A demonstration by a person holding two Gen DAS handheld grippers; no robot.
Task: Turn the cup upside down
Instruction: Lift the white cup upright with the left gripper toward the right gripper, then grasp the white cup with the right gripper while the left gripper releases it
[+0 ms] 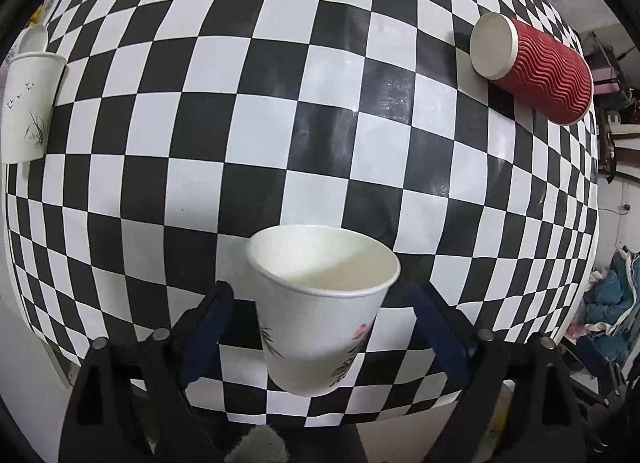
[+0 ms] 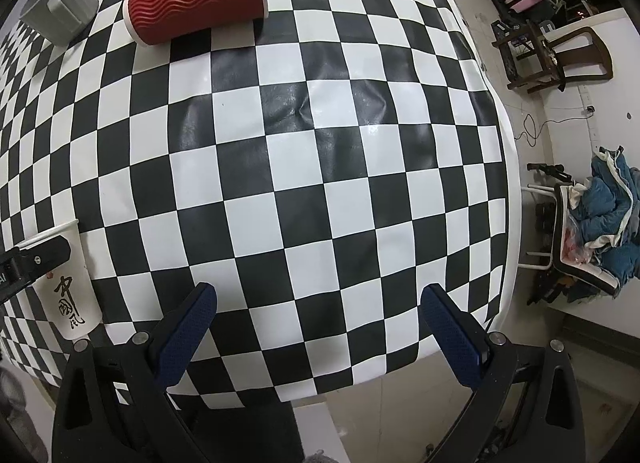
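L claw [image 1: 320, 315] spread wide around upright white cup [image 1: 320, 303], not touching yet. Clamp mid-wall gently, paper crushes, then rotate. R claw [image 2: 320, 319] released, idle over worktop [image 2: 320, 191].

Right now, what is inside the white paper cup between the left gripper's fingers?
The white paper cup stands mouth-up between the open left gripper. Its visible inner wall is bare white; the near rim hides the bottom, so contents there cannot be ruled out.

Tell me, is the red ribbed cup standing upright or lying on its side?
Lying on its side. The red ribbed cup rests lengthwise on the checkered tablecloth, white inside facing sideways; the right wrist view shows the same.
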